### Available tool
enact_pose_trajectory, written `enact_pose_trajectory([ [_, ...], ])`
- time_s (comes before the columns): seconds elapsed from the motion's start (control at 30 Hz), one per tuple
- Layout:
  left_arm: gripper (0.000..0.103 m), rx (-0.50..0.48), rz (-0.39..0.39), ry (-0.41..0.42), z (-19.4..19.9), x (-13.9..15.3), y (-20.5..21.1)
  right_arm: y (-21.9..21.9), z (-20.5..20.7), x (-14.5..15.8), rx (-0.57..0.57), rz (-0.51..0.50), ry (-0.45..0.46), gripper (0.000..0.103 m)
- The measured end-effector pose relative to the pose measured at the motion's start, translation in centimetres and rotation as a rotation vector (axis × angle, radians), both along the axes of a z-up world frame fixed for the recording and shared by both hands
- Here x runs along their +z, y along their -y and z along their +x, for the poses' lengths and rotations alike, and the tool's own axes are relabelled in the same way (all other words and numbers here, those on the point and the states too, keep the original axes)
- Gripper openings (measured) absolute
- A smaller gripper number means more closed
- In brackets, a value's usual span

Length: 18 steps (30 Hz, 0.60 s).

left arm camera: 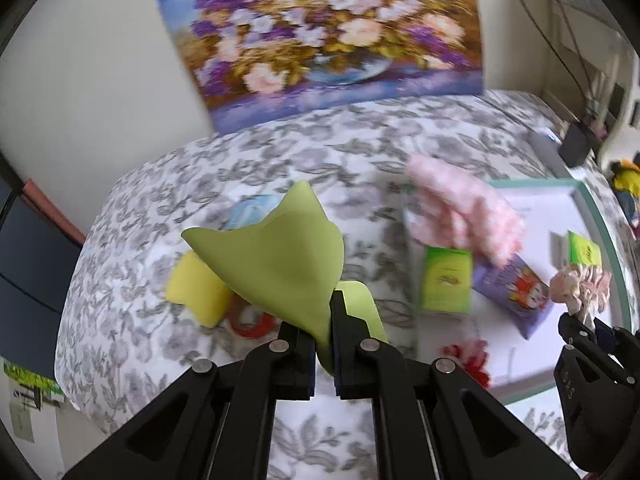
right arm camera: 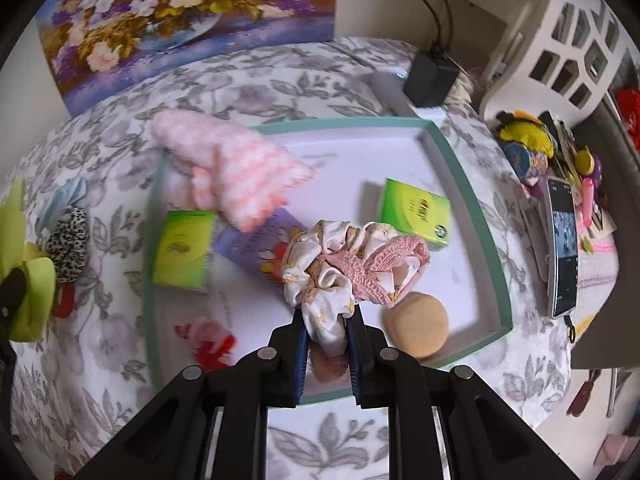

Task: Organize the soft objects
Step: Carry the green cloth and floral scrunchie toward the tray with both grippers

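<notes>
Over the tray (right arm camera: pixel 468 184), your right gripper (right arm camera: pixel 326 320) is clamped on a cream scrunchie w/ pink lace (right arm camera: pixel 344 260); lower it to bare tray floor, clear of the tan sponge (right arm camera: pixel 418 326) and green packs, before you release. Left gripper (left arm camera: pixel 322 320) grips a lime cloth (left arm camera: pixel 276 264) above the bed; carry it across w/o dragging. Surface: grey floral bedspread (left arm camera: pixel 248 160), soft, uneven. Floral painting (left arm camera: pixel 320 36) leans at the wall; cluttered shelf on the right.
</notes>
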<state>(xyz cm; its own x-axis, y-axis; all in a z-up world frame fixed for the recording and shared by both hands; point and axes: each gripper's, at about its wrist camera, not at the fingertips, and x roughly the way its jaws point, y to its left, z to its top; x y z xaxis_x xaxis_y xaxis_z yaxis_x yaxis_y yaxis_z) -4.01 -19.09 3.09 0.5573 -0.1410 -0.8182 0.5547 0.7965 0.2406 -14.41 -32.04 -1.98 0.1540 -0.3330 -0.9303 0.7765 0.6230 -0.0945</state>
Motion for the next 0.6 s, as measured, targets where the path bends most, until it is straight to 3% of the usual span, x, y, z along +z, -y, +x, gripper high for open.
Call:
enact_pose_trajectory([
  [0.6,0.007,-0.116,0.083,-0.074,-5.4,-5.5,7.2,4.4,-3.6,-3.0,-0.076,0.061,-0.012,0.018],
])
